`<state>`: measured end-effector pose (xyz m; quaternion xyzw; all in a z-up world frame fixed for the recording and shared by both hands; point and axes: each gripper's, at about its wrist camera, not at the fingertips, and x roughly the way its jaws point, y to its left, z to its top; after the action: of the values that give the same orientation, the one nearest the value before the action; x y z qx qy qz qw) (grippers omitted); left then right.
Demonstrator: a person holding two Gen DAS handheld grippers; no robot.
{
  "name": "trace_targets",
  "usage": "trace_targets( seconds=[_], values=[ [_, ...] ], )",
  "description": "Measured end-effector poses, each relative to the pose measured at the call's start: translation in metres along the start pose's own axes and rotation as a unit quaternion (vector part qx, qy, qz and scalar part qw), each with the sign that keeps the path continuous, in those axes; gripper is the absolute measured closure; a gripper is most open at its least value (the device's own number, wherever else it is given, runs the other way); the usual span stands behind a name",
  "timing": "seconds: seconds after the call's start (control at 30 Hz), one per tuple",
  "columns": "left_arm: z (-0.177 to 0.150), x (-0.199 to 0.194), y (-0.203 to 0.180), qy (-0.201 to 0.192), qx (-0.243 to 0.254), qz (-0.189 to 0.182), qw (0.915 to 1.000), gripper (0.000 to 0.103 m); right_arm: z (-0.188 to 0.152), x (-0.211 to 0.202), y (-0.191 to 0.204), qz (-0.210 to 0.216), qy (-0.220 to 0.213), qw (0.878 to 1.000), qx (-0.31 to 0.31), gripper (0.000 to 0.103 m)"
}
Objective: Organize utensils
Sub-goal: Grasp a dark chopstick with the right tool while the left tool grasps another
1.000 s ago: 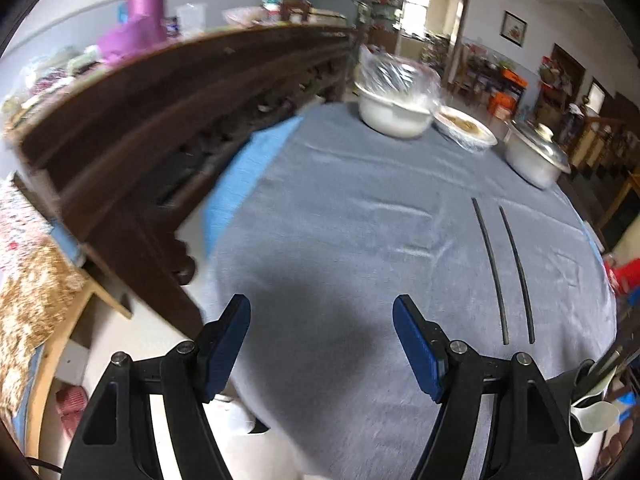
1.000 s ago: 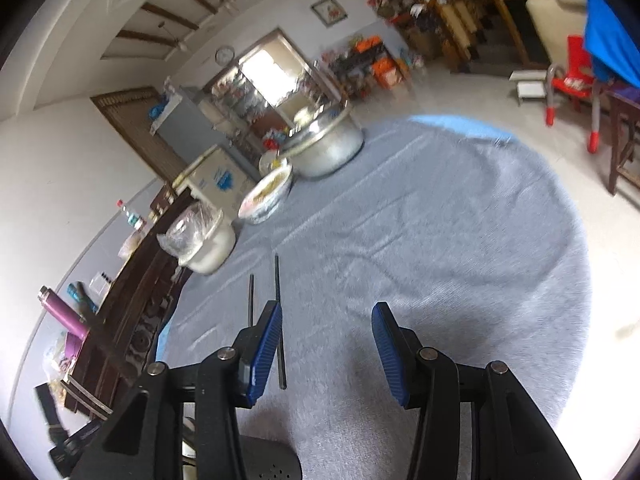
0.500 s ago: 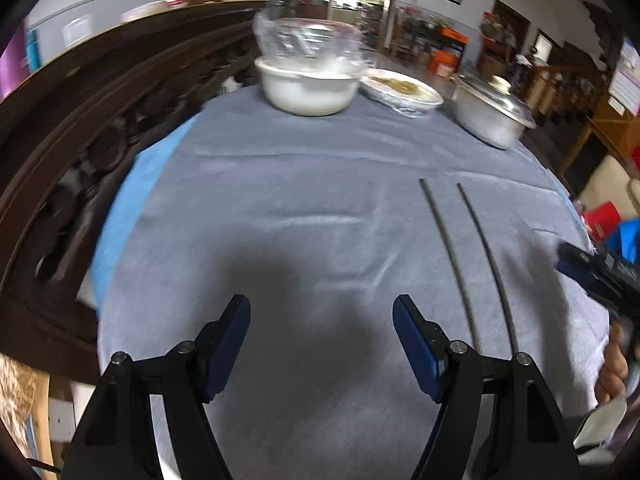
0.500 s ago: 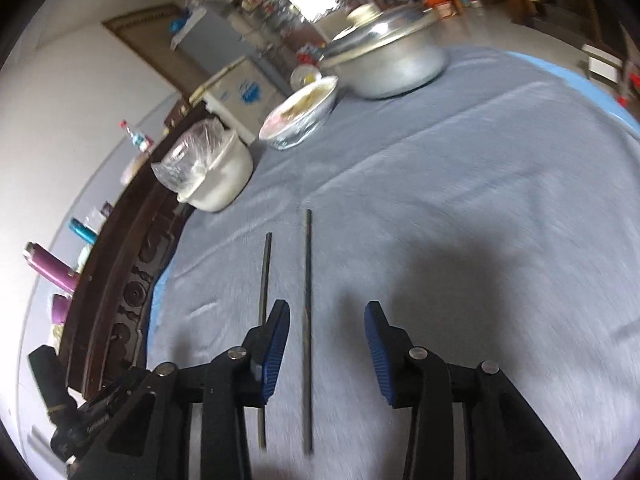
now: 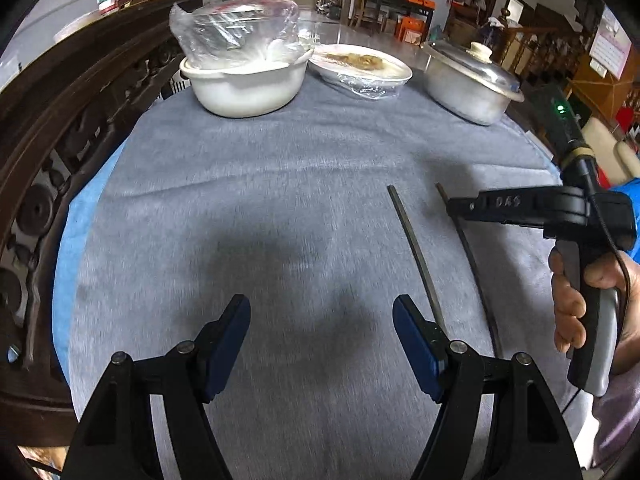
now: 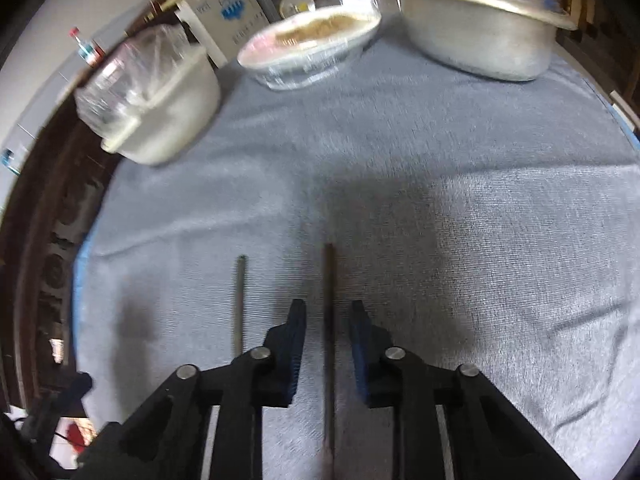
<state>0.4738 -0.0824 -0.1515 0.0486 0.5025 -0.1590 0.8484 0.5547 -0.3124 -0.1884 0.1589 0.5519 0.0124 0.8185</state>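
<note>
Two dark chopsticks lie side by side on the grey tablecloth (image 5: 280,184). In the right wrist view the right chopstick (image 6: 329,280) runs between the fingers of my right gripper (image 6: 327,316), which is partly closed around it without touching. The left chopstick (image 6: 240,300) lies just left of that gripper. In the left wrist view my left gripper (image 5: 322,312) is open and empty above the cloth, with the left chopstick (image 5: 416,252) by its right finger. The right gripper (image 5: 452,206) shows there over the other chopstick (image 5: 476,276).
At the table's far side stand a white pot with a plastic bag (image 5: 246,80), a wrapped dish of food (image 5: 360,68) and a lidded metal pot (image 5: 468,80). A dark carved wooden rail (image 5: 52,120) runs along the left edge.
Both grippers moved forward and lower over the table. My right gripper narrowed and came down astride the right chopstick. The left gripper stayed open.
</note>
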Motion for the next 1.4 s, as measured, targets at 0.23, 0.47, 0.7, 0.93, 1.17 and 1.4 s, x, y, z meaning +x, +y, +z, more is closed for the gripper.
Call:
trace_targets(
  seconds=[0.23,0.47,0.7,0.93,1.17,1.4],
  values=[
    [0.027,0.022,-0.024,0.008,0.024,-0.031,0.9992,0.039,-0.009,-0.007,-0.012,-0.027,-0.007,0.999,-0.021,0.097],
    [0.051,0.063,-0.054,0.048,0.028,-0.063,0.9964,0.048,-0.021,-0.024,-0.051,-0.023,0.003,1.0,0.001,0.097],
    [0.066,0.096,-0.066,0.073,0.014,-0.064,0.9952,0.068,-0.029,-0.029,-0.06,-0.018,0.01,1.0,0.0,0.097],
    [0.068,0.101,-0.062,0.066,0.0,-0.083,0.9943,0.096,-0.019,-0.024,-0.051,-0.037,0.013,0.999,-0.011,0.094],
    [0.053,0.089,-0.05,0.057,0.001,-0.08,0.9951,0.097,-0.025,-0.025,-0.041,-0.057,-0.014,0.997,-0.057,0.096],
    [0.037,0.057,-0.022,0.031,-0.022,-0.079,0.9961,0.098,-0.042,-0.056,-0.067,0.001,-0.059,0.998,-0.017,0.097]
  ],
)
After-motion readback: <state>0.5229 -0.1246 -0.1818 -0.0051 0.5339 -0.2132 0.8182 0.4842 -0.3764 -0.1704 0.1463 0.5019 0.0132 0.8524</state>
